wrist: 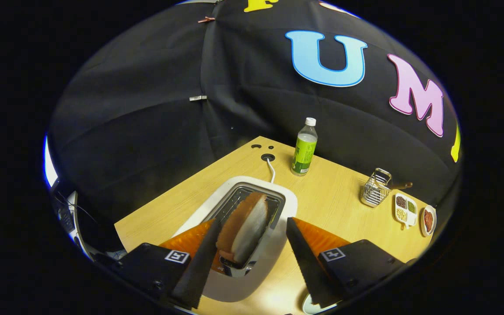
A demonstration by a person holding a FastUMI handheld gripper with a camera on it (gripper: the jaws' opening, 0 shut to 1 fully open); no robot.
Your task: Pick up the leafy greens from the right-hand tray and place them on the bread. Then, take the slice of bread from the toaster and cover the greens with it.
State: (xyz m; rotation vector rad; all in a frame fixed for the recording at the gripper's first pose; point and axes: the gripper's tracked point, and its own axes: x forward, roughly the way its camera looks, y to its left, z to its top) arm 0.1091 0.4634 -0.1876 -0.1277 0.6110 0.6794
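The claw point(248, 245) hangs open over the toaster point(278, 199), its fingers astride the bread point(245, 227), the left one close against the crust, the right one well clear. The bread stands on edge in the slot, its upper part out. It looks light, soft and crumbly, so a gentle pinch across the two flat faces, high on the exposed part, seems best; squeezing hard would likely dent it. Its long axis follows the slot, from 7 toward 1 o'clock. A bottle point(304, 148) stands on the counter point(335, 201) beyond.

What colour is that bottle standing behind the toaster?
Green with a white cap, seen in the gripper view: the bottle stands beyond the toaster and the open gripper.
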